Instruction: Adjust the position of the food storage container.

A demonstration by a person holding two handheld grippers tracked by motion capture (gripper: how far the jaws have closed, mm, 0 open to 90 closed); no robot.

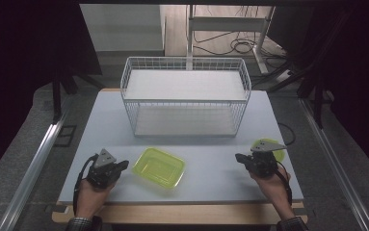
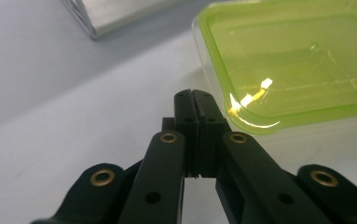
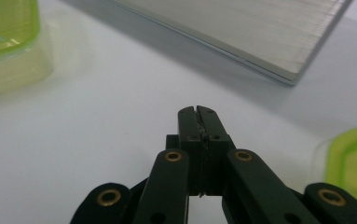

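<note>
Green-tinted clear plastic marks the container I take as my landmark; it sits open side up on the pale table, just in front of the white wire basket. My left gripper lies just left of the container, its tips close beside the near corner of the rim, and I see its jaws pressed together with nothing between them. My right gripper rests well to the right of the container, jaws likewise closed on nothing. Behind that gripper, farther right of the container, a round green lid lies on the table.
</note>
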